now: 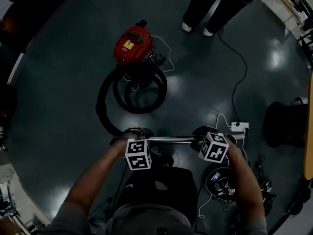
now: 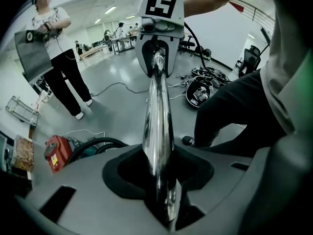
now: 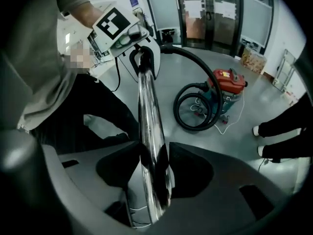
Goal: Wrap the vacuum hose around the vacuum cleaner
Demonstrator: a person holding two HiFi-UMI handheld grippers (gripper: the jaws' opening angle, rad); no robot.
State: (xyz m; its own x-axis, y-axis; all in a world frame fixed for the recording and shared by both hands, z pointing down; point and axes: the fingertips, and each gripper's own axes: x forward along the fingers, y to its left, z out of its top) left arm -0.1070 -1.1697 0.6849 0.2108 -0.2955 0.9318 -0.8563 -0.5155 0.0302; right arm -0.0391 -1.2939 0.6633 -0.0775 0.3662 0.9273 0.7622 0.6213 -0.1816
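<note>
- The left gripper (image 1: 133,135), lower centre-left of the head view, has its jaws closed on one end of the chrome wand (image 1: 171,139), pads pressed against the shiny tube
- The black hose (image 1: 139,89) leaves that end, sweeps up the left side and lies in loose loops on the floor just below the red vacuum cleaner (image 1: 133,44), upper centre-left; the loops sit beside the body, not yet around it
- The right gripper (image 1: 205,132), lower centre-right, is clamped on the wand's other end, so the tube spans level between the two grippers
- To do this step well, I judge that both grips should stay firm and travel together toward the cleaner, with no twist on the wand, so the stiff hose feeds round the body rather than springing out of its loops
- Only the head view gives the whole layout: the coil, the white power strip (image 1: 239,127) at right and a bystander's legs (image 1: 215,9) at the top edge
- Only the left gripper view shows that bystander standing full height at upper left, while the right gripper view alone shows the hose arching off the wand's far end down to the cleaner
</note>
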